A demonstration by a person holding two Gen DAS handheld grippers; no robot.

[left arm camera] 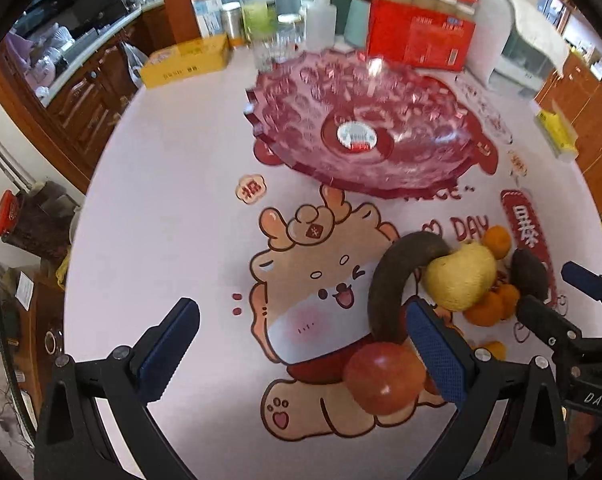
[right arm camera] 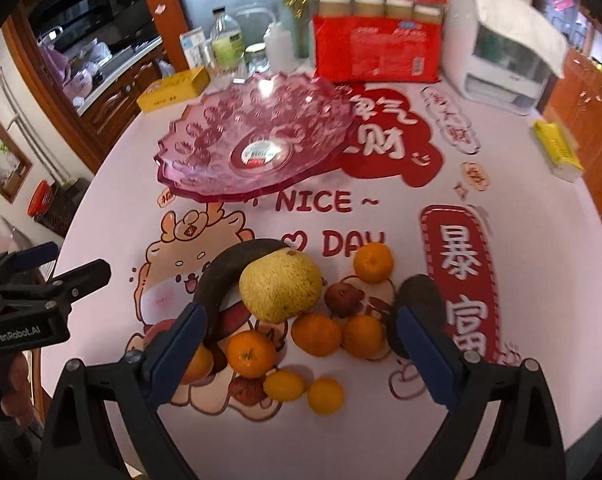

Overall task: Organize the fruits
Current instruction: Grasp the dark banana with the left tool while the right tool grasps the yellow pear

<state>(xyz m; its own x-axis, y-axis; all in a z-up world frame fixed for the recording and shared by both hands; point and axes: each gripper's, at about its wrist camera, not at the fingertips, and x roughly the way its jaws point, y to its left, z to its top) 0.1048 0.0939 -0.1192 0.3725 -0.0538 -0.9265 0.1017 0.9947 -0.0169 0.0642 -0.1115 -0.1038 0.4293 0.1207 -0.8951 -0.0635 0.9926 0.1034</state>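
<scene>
My left claw [left arm camera: 305, 344] is spread wide above the bench [left arm camera: 173, 208] with nothing between its pads; the red apple [left arm camera: 383, 378] sits just inside my right-hand finger [left arm camera: 437, 354]. My right claw [right arm camera: 301, 344] is spread too, holding nothing, its fingers straddling the heap of fruit. Between them lie several small oranges [right arm camera: 251, 354], and just beyond those a big yellow pear [right arm camera: 281, 285] leans against a dark curved banana [right arm camera: 225, 276]. A dark avocado [right arm camera: 419, 312] lies against my right claw's right finger, and a small brown fruit [right arm camera: 341, 298] sits between it and the pear. One orange [right arm camera: 373, 262] lies a little apart, farther back. Beyond the heap stands the empty pink glass bowl [right arm camera: 205, 148], and behind it a red box [right arm camera: 377, 54] and bottles [right arm camera: 227, 42]
</scene>
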